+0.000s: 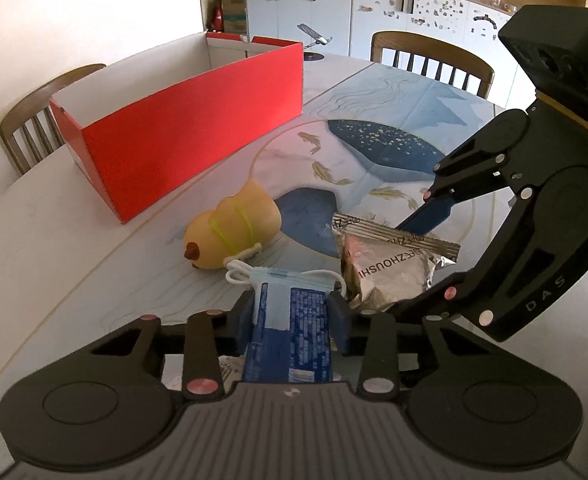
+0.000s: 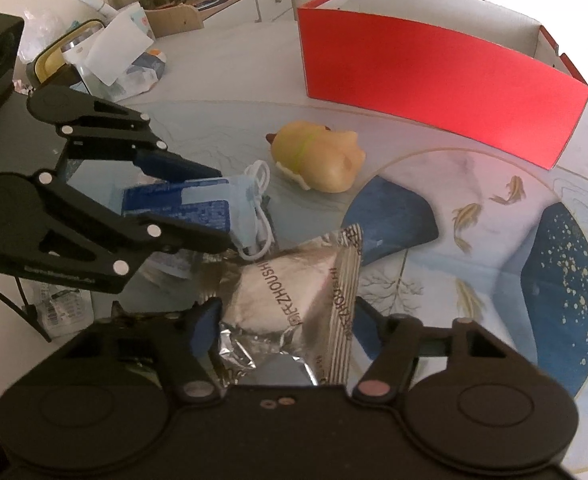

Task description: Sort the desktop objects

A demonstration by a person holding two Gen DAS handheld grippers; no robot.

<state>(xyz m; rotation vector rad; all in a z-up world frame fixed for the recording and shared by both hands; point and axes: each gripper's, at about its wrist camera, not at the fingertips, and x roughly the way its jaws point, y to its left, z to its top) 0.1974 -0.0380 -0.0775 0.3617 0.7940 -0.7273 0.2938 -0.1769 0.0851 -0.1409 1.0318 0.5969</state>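
A blue face-mask packet [image 1: 306, 344] with white ear loops lies on the table, and my left gripper [image 1: 294, 314] is shut on it, a pad pressing each side. From the right wrist view the left gripper [image 2: 223, 208] pinches the same mask packet [image 2: 181, 208]. Just to its right sits a silver foil snack packet [image 1: 390, 272]. My right gripper [image 2: 285, 316] has a pad touching each side of that snack packet [image 2: 281, 288]; in the left wrist view the right gripper [image 1: 404, 266] straddles it. A yellow duck-like toy [image 1: 233, 232] [image 2: 318, 156] lies beyond both.
An open red box [image 1: 189, 136] [image 2: 434, 80] stands behind the toy on the patterned table [image 1: 374, 92]. Clutter with a white bag and a tin [image 2: 105, 60] sits at the table's far side. Wooden chairs [image 1: 434, 56] ring the table.
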